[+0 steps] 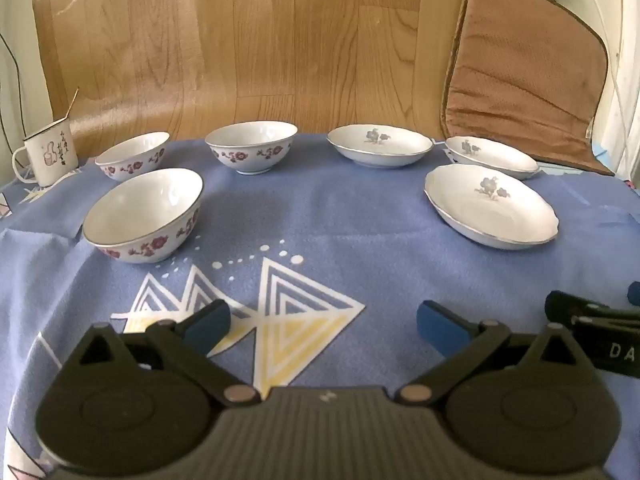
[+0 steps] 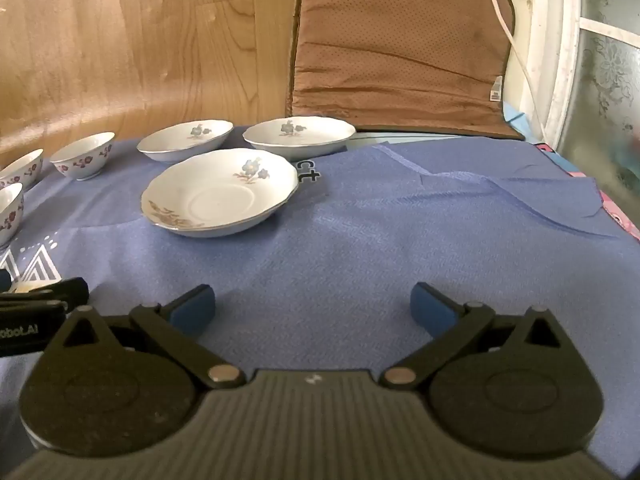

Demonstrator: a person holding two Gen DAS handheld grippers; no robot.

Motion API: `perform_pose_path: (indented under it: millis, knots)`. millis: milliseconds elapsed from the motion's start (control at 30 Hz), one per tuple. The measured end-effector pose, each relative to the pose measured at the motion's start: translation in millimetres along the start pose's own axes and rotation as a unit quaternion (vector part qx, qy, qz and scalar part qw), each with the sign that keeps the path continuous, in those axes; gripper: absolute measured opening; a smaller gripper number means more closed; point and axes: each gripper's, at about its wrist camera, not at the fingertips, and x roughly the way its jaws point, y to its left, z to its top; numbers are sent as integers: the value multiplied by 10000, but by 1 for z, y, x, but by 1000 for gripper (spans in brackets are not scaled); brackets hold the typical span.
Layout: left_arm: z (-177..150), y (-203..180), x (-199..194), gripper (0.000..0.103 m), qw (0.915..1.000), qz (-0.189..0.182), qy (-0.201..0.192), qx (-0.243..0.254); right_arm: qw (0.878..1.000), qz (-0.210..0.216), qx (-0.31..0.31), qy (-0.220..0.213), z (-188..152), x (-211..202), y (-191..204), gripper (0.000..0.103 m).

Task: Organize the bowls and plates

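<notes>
Beyond both grippers' spread, empty fingers (image 1: 208, 322): 3 bowls (image 1: 144, 216) left; 3 plates (image 2: 220, 192) right.

Ahead of the left claw (image 1: 322, 326), whose pads are blue on black arms, a blue tablecloth (image 1: 340, 216) carries white and yellow nested triangles with white dots. Beyond and to that claw's left stand three white bowls (image 1: 142, 216) with dark red flower sprays round their outsides. Farther left is a cream mug (image 1: 48, 154) with dark lettering and a pinkish figure. Ahead and to the right lie three white plates (image 1: 490, 206), each with a grey-blue flower inside and a thin dark rim line. Ahead of the right claw (image 2: 312, 310), also blue-padded on black, the nearest plate (image 2: 220, 196) adds a brownish spray on its near edge. Behind everything are a wood-grain brown wall (image 1: 240, 40) and a brown dotted cushion (image 2: 400, 40) edged dark.
</notes>
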Motion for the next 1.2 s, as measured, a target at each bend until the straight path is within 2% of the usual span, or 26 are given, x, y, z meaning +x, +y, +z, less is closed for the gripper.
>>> perform_pose_path:
  millis: [267, 667, 967, 1200]
  knots:
    - [-1, 7, -5, 103, 10000, -2, -5, 2, 10000, -11, -6, -6, -1, -1, 0, 103]
    - [-2, -3, -2, 103, 10000, 37, 1, 90, 10000, -17, -17, -15, -1, -1, -1, 103]
    - [-8, 3, -8, 103, 9989, -246, -19, 394, 10000, 45, -79, -23, -1, -2, 3, 103]
    - [-8, 5, -9, 103, 9988, -285, -35, 402, 9997, 175, -160, -39, -1, -2, 5, 103]
